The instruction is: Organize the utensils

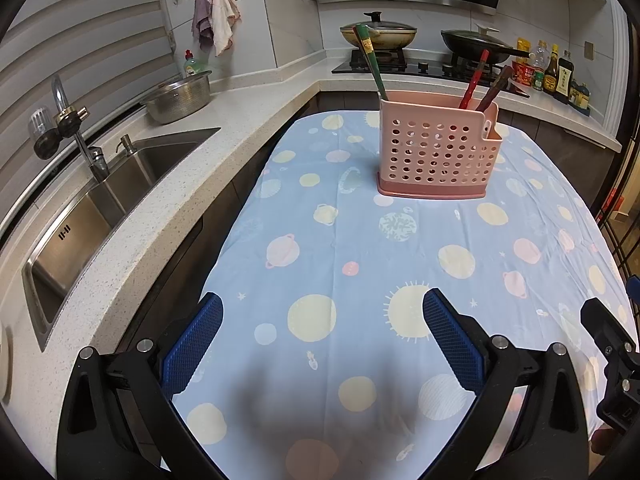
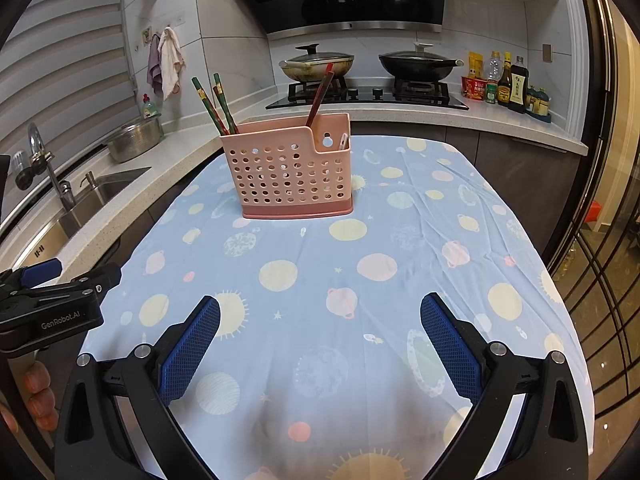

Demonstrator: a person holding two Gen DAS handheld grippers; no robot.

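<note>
A pink perforated utensil holder [image 1: 436, 152] stands upright on the table's far half; it also shows in the right wrist view [image 2: 294, 170]. Green chopsticks [image 1: 370, 62] lean out of its left compartment, and red-brown chopsticks [image 1: 484, 82] out of its right one. They show again in the right wrist view: green chopsticks [image 2: 214, 106] and red-brown chopsticks [image 2: 320, 94]. My left gripper [image 1: 322, 322] is open and empty, over the near tablecloth. My right gripper [image 2: 320, 322] is open and empty too, well short of the holder.
A blue planet-print tablecloth [image 1: 340, 248] covers the table. A counter with a steel sink [image 1: 104, 204], faucet [image 1: 76, 128] and colander bowl [image 1: 178, 98] runs on the left. A stove with two pans [image 2: 368, 68] and sauce bottles [image 2: 504, 80] lies behind. A glass door [image 2: 608, 240] stands on the right.
</note>
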